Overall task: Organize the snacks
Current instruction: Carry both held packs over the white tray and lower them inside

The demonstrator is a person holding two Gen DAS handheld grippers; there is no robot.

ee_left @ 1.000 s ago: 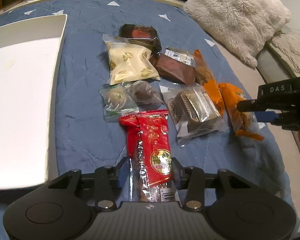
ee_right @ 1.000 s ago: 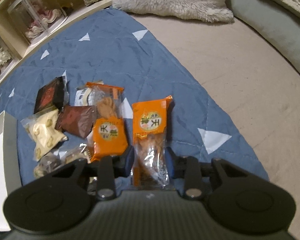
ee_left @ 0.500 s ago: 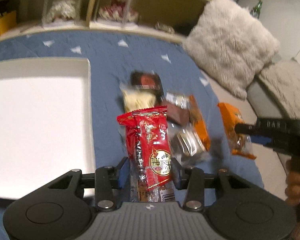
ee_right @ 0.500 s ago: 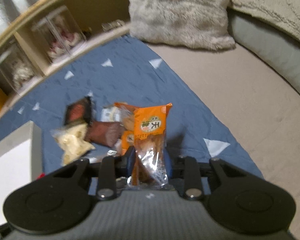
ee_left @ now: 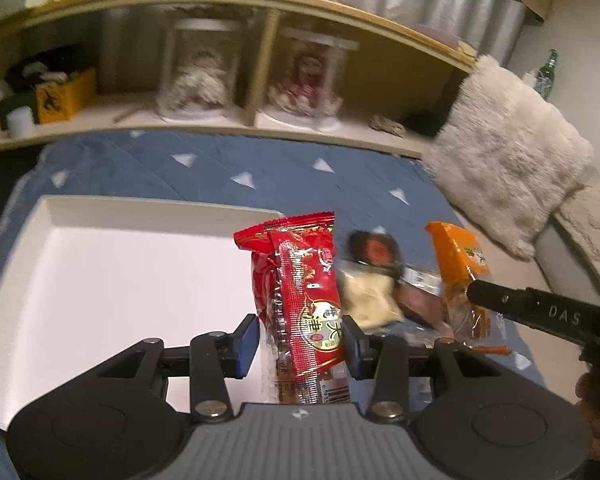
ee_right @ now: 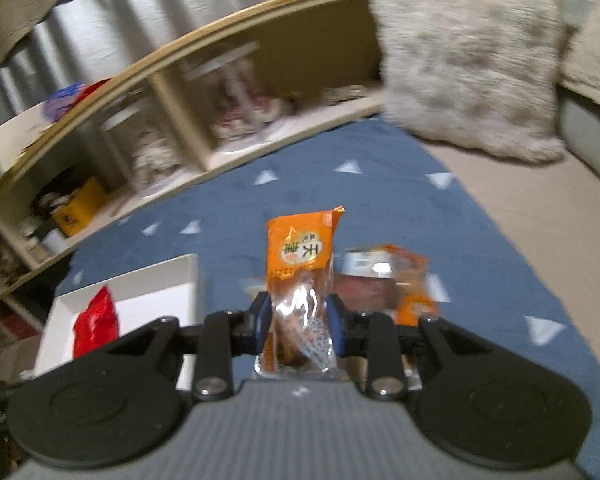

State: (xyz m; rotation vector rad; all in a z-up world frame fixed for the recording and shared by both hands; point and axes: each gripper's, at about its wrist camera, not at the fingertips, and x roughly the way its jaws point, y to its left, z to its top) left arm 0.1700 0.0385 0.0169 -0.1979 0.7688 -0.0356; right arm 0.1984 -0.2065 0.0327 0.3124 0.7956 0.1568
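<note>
Left gripper (ee_left: 300,344): jaws clamped on a red snack packet (ee_left: 300,300), which stands upright between them, above the right edge of the white tray (ee_left: 112,276).

Right gripper (ee_right: 298,322): jaws clamped on an orange snack packet (ee_right: 300,276), upright, clear lower half showing brown contents. From the left wrist view this packet is held at the right by the black gripper; part of a hand (ee_left: 596,416) shows below it.

White tray: shallow, lying on the blue quilt (ee_left: 300,176) with white triangles; floor bare.

Snack pile, on the quilt between the two grippers, blurred: dark packet with red label (ee_left: 374,250), cream packet (ee_left: 366,296), brown packet (ee_left: 418,304), second orange packet (ee_right: 412,280).

Background: wooden shelf (ee_left: 260,52) with two clear display cases holding figures, yellow box (ee_left: 66,94), fluffy grey cushion (ee_left: 504,152), green bottle (ee_left: 548,74).
</note>
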